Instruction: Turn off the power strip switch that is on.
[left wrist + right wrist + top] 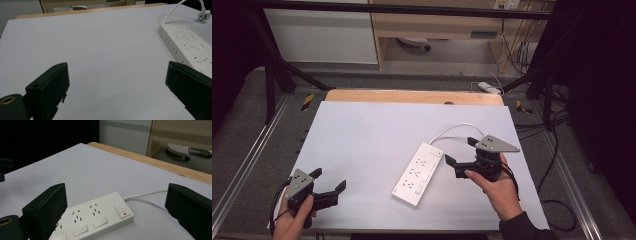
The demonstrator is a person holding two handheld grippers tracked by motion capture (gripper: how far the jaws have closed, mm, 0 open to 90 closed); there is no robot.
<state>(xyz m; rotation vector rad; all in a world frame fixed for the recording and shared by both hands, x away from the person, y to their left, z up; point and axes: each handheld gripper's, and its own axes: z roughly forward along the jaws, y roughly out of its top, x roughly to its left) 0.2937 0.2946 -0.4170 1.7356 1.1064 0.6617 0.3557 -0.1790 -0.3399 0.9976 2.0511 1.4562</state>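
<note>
**Beside the power strip: right claw closest, jaws apart**

Right of the power strip (419, 173), at its switch end, the right claw (460, 156) hovers with jaws spread wide and nothing between them. In the right gripper view the strip's switch (122, 210) sits between and just beyond the jaws, so the strip lies straight ahead of that claw and slightly below.

Long axis of the strip runs diagonally: switch end far and right, plain end near and left. Its white cord (455, 128) loops off the switch end toward the far edge, ending in a plug (204, 15).

Left claw (330, 185) is well apart from the strip, off its near-left end, jaws also spread and empty. Right hand (495, 189) is clearly the nearer one; my read is that any grab or switch press falls to it.

Surface (362, 140) is a flat pale sheet over a wooden top (412, 96). Room beyond the strip: dark frame bars, a cabinet, loose cables on the floor.
</note>
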